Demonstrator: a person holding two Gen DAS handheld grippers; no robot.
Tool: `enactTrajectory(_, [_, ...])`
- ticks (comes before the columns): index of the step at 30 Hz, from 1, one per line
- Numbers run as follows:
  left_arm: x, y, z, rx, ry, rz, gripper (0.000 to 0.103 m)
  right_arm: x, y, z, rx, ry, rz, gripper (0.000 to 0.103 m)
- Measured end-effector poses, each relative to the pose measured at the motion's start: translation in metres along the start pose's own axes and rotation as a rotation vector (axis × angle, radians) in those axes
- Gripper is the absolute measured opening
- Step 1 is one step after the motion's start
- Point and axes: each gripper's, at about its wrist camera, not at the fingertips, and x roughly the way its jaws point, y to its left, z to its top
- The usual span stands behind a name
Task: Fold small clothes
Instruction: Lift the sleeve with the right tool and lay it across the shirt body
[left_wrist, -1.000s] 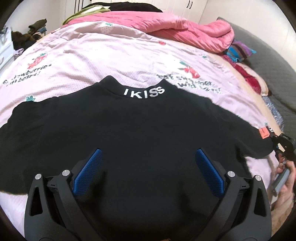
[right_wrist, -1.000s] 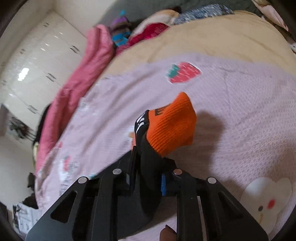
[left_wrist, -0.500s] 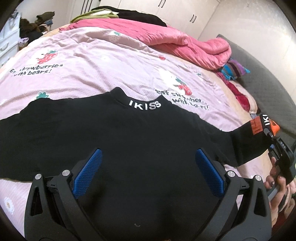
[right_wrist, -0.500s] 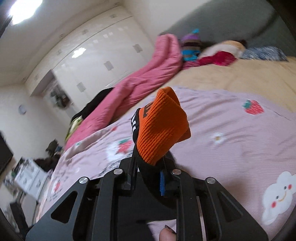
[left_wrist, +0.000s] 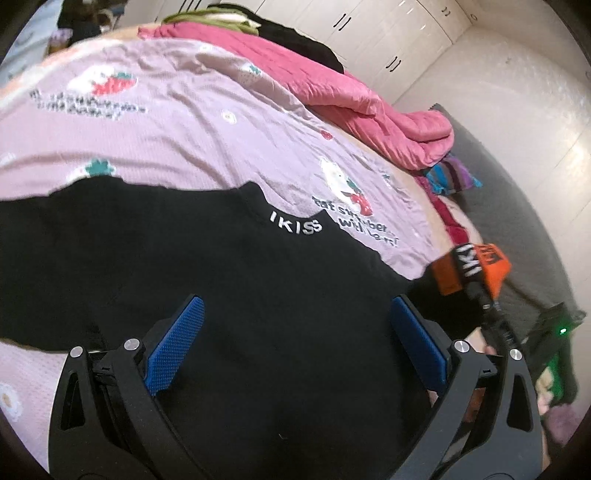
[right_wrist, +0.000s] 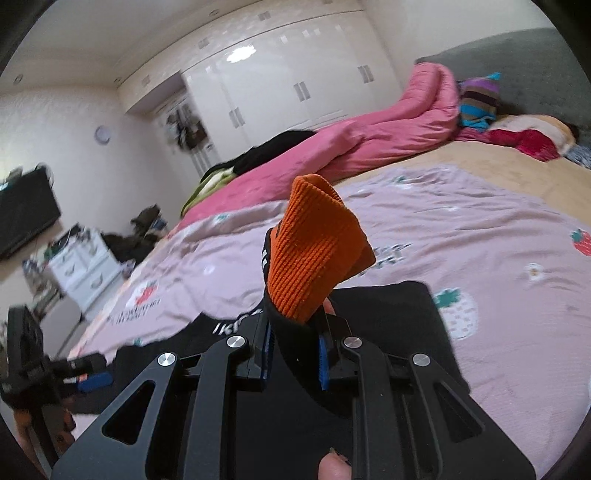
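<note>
Looking along our left gripper (left_wrist: 291, 347), we see its two blue pads (left_wrist: 173, 347) standing wide apart with nothing pressed between them; they hang just above the body of the black sweater (left_wrist: 221, 266). That sweater lies spread flat on the lilac bedspread (left_wrist: 184, 122), back side up as far as we can tell, its collar bearing white lettering toward the far side of the bed.

Our right gripper (right_wrist: 293, 354) is clenched on the sweater's sleeve: the black fabric is pinched between the blue pads (right_wrist: 323, 363), and the orange ribbed cuff (right_wrist: 314, 251) sticks up beyond the fingertips, lifted clear of the bedspread. In the left wrist view the same orange cuff (left_wrist: 471, 267) shows at the right edge of the sweater, raised off the bed with the right gripper's black fingers below it. A fingertip (right_wrist: 332, 467) of our right hand shows at the bottom edge of the right wrist view.

As for things that hold other things, we find little. A white chest of drawers (right_wrist: 81, 269) stands beside the bed with clutter piled on top of it; its drawers look closed and we cannot tell what is inside. The white wardrobe (right_wrist: 291, 88) along the far wall has all its doors shut. On the bed itself a pink duvet (right_wrist: 376, 136) lies bunched along the far side, with a striped knit item (right_wrist: 478, 99) at its end near the grey headboard (right_wrist: 517, 66).
</note>
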Motion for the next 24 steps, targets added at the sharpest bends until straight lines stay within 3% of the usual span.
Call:
enactTrajectory(10, [0.016,0.02,-0.005,-0.088,0.075,-0.107,0.095,0.035,0.046,-0.033,-0.134,0.088,0.045,0.017])
enactTrajectory(19, [0.035,0.029,-0.013,-0.125,0.126,-0.136,0.094,0.058,0.066,-0.065,-0.18,0.201,0.087,0.02])
enactTrajectory(23, [0.043,0.034,-0.014,-0.143,0.146,-0.139,0.09,0.059,0.065,-0.075,-0.14,0.266,0.163,0.044])
enactTrajectory(24, [0.044,0.036,-0.014,-0.149,0.149,-0.141,0.088,0.057,0.065,-0.076,-0.131,0.28,0.182,0.044])
